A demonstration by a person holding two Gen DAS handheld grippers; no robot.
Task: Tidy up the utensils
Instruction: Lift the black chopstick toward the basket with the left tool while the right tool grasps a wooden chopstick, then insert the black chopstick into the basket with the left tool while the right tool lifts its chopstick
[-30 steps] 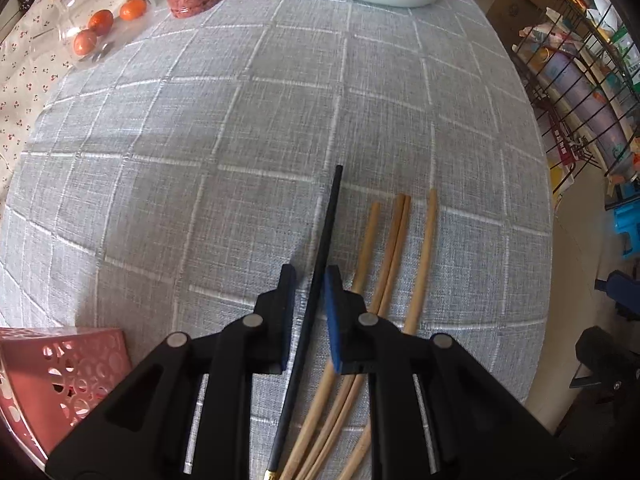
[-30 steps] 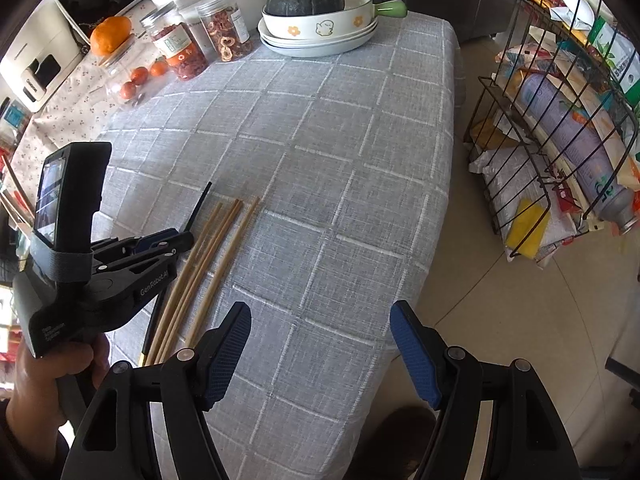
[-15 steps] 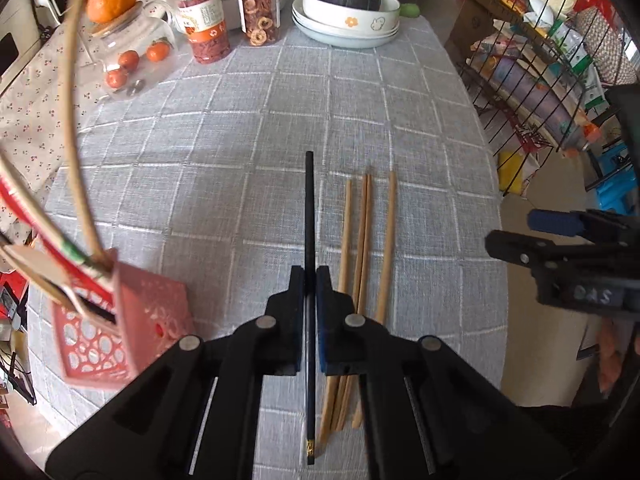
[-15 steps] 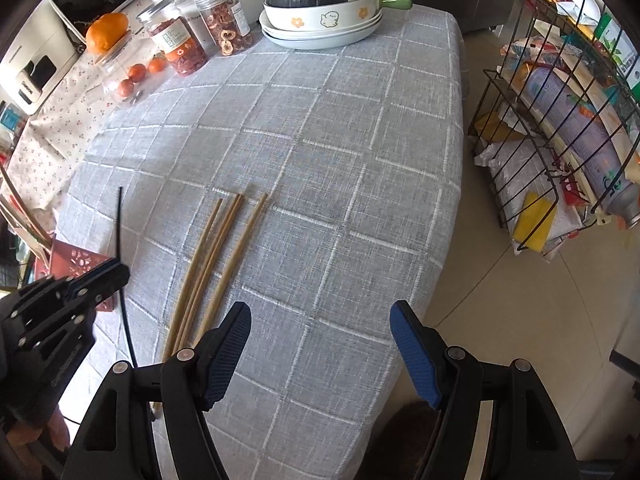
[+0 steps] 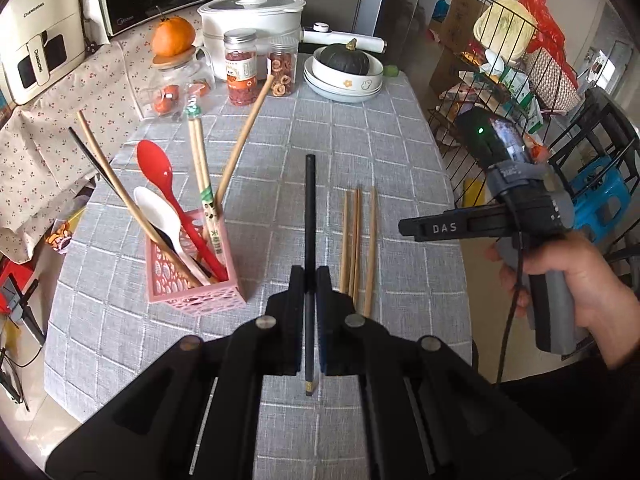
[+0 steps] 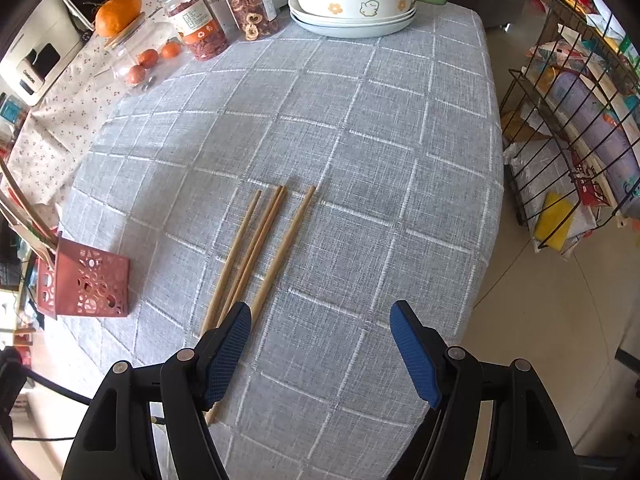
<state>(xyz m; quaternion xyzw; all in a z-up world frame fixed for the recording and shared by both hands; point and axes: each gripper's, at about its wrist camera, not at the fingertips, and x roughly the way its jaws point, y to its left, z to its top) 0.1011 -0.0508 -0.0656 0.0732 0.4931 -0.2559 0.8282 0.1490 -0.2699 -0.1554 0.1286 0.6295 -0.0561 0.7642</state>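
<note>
My left gripper (image 5: pixel 309 276) is shut on a black chopstick (image 5: pixel 309 208) and holds it above the grey checked tablecloth (image 5: pixel 360 140), pointing away from me. Several wooden chopsticks (image 5: pixel 356 240) lie side by side on the cloth just right of it; they also show in the right wrist view (image 6: pixel 256 248). A pink perforated utensil basket (image 5: pixel 192 280) stands to the left, holding a red spoon (image 5: pixel 160 176), a white spoon, and chopsticks; the basket shows at the left in the right wrist view (image 6: pixel 86 284). My right gripper (image 6: pixel 320 320) is open and empty above the table's near edge.
At the far end stand stacked plates with a dark squash (image 5: pixel 346 60), two food jars (image 5: pixel 240 68), a glass jar with an orange on it (image 5: pixel 174 36) and a white cooker (image 5: pixel 252 12). A wire rack (image 6: pixel 580 120) stands off the table's right side.
My left gripper closed on the black chopstick and lifted it off the cloth, pulling back and up. The pink basket came fully into view. The right gripper stayed open and shifted slightly.
</note>
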